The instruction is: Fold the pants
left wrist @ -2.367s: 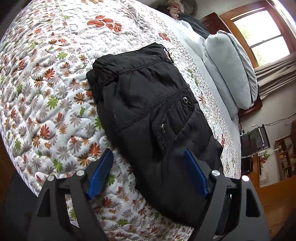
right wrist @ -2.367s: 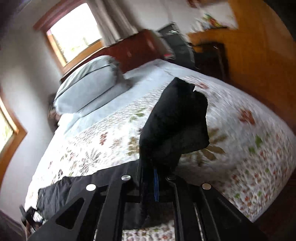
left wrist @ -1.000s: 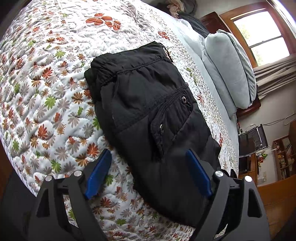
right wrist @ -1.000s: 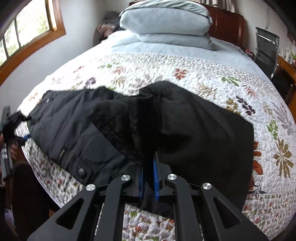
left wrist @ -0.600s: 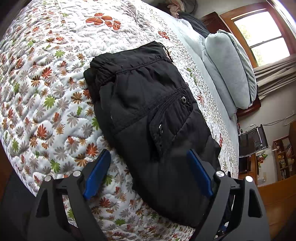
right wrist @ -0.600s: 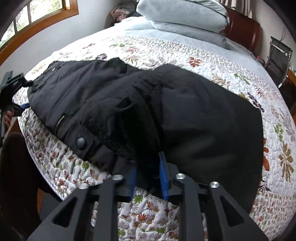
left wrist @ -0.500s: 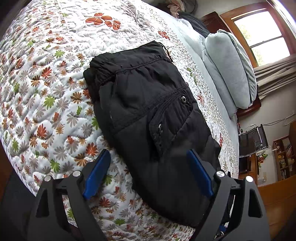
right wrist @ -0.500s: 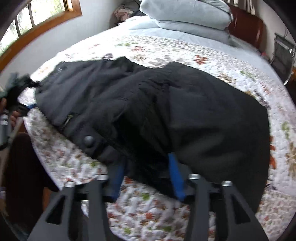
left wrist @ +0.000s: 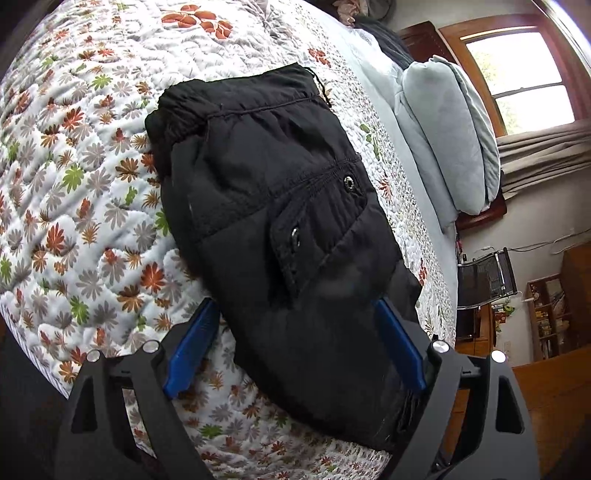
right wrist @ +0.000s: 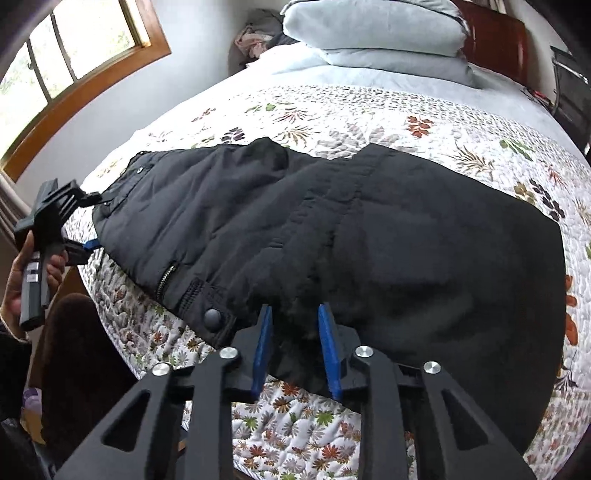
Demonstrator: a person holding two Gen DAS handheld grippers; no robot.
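Note:
Black pants (left wrist: 277, 221) lie folded on a floral quilt (left wrist: 74, 166), waistband at the far end in the left wrist view. My left gripper (left wrist: 293, 302) stands open and wide over the near end, one blue pad on each side of the cloth. In the right wrist view the pants (right wrist: 332, 229) stretch across the quilt (right wrist: 424, 122), a snap button at their near edge. My right gripper (right wrist: 294, 308) is at that near edge, its jaws closing with a fold of the cloth between the blue pads, which stand apart. A hand (right wrist: 22, 266) holds the left gripper (right wrist: 90, 221) at the pants' left end.
Pale blue pillows (right wrist: 369, 22) lean on a dark wooden headboard (right wrist: 495, 33) at the far end of the bed. A window (left wrist: 528, 70) with curtains, a black chair (left wrist: 487, 280) and a wooden cabinet (left wrist: 546, 387) stand beyond. The bed's edge runs just below both grippers.
My right gripper carried a raised part of the pants over, laid it on the rest and let go; its jaws parted, then narrowed. The left gripper kept still and open.

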